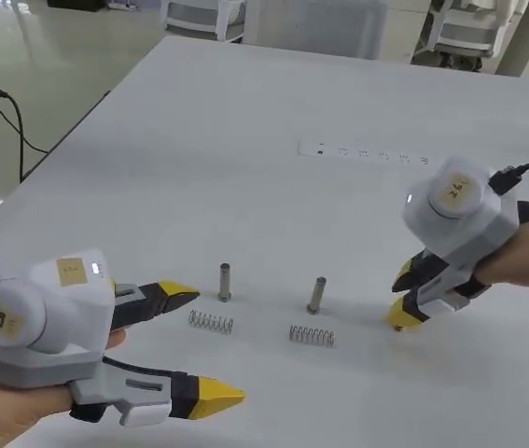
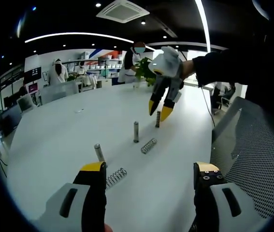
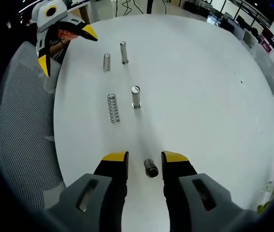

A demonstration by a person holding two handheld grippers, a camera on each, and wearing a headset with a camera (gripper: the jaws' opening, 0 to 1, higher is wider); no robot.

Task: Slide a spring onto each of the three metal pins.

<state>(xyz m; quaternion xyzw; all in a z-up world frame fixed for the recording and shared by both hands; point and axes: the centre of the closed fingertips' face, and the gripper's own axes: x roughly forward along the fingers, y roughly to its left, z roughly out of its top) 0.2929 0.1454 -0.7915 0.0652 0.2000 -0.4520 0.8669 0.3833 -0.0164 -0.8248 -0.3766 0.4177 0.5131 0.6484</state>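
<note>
White worktop (image 1: 245, 140) runs from the near edge to the far side of an open office, where chairs stand, and a white power strip (image 1: 367, 152) lies flat on it toward the far right. Two metal pins stand upright near the middle: the left pin (image 1: 225, 281) and, well apart to its right, the middle pin (image 1: 317, 294). Both are bare. Just in front of each lies a loose spring on its side, the left spring (image 1: 211, 322) near the left pin's foot and the right spring (image 1: 312, 335) near the middle pin's foot, neither touching its pin. The left hand-held gripper (image 1: 203, 345) hovers at the near left over the worktop's edge, its yellow-tipped jaws spread wide and released, with nothing between them. The right hand-held gripper (image 1: 403, 297) is at the right, tips down close to the worktop. In the right gripper view a third small upright piece (image 3: 151, 168) stands between its jaws; it looks ribbed from the left gripper view, but whether it is a bare pin or one wearing a spring I cannot tell. The jaws sit on either side of it with a sliver of gap each way, so this hand-held gripper is also released, not clenched.
</note>
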